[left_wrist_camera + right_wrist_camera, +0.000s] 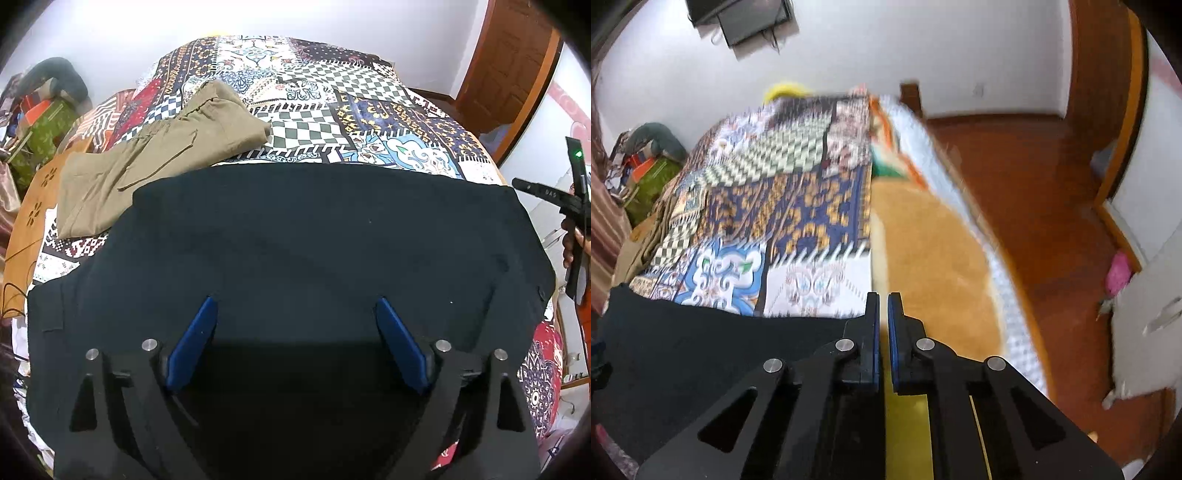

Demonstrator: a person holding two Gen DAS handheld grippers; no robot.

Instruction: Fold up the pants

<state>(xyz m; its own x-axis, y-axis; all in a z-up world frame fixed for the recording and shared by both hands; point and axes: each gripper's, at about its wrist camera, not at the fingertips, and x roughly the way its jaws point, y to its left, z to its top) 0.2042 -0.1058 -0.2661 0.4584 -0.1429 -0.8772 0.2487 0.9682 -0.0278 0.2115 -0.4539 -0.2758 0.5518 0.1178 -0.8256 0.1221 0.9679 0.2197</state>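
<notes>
Left gripper [295,314]: jaws wide, over the dark pants [314,240].
Right gripper [883,306]: jaws nearly closed, empty (view blurred).
Bed: patchwork bedspread [369,110] beyond both jaws; khaki pants [147,158] beyond-left.
Room: wooden floor [1052,184] right of the right jaws.

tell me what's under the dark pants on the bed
The dark pants lie on the patterned bedspread, which shows past their far edge and both sides. One corner overlaps the tan pants. What lies beneath their middle is covered.
</notes>
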